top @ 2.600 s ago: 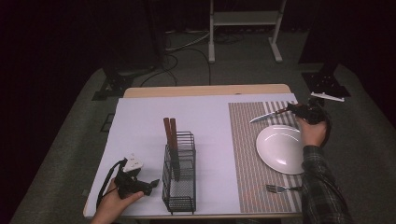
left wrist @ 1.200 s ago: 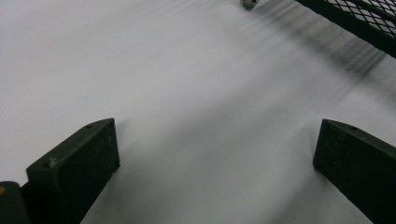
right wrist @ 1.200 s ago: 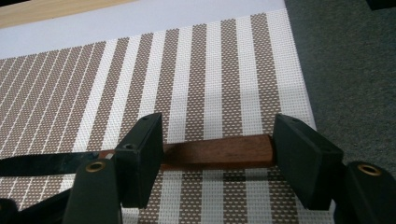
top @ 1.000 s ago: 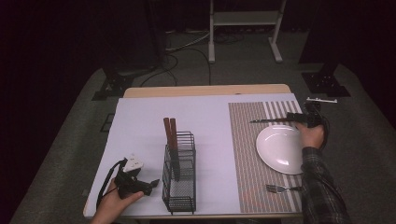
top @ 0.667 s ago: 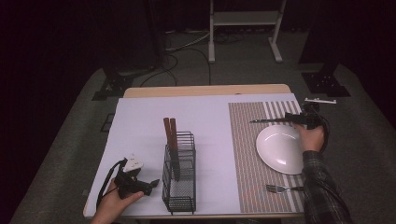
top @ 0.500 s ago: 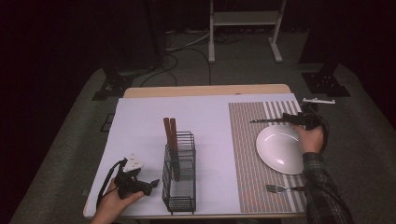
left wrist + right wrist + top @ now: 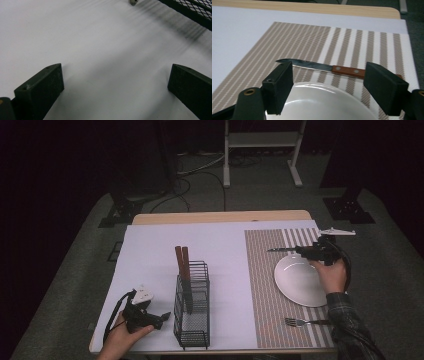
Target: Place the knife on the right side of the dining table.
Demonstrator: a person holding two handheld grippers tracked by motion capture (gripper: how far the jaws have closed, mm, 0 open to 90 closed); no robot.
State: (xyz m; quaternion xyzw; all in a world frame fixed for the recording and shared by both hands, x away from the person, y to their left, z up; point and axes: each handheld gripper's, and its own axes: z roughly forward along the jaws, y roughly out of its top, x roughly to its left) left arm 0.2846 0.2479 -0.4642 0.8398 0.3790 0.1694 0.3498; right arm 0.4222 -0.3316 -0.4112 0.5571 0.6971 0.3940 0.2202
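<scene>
Now the knife lies flat on the striped mat, just past the far rim of the white plate, with its wooden handle toward the mat's right edge. It looks set down, so the good way to finish is to pull the hand straight back and up, so nothing bumps the blade. The right tongs have just been opening; their jaws stand wide, with nothing pressed between them, over the plate's far edge, pointing level across the desk. The left tongs rest low on the white sheet beside the wire rack, jaws wide and empty.
</scene>
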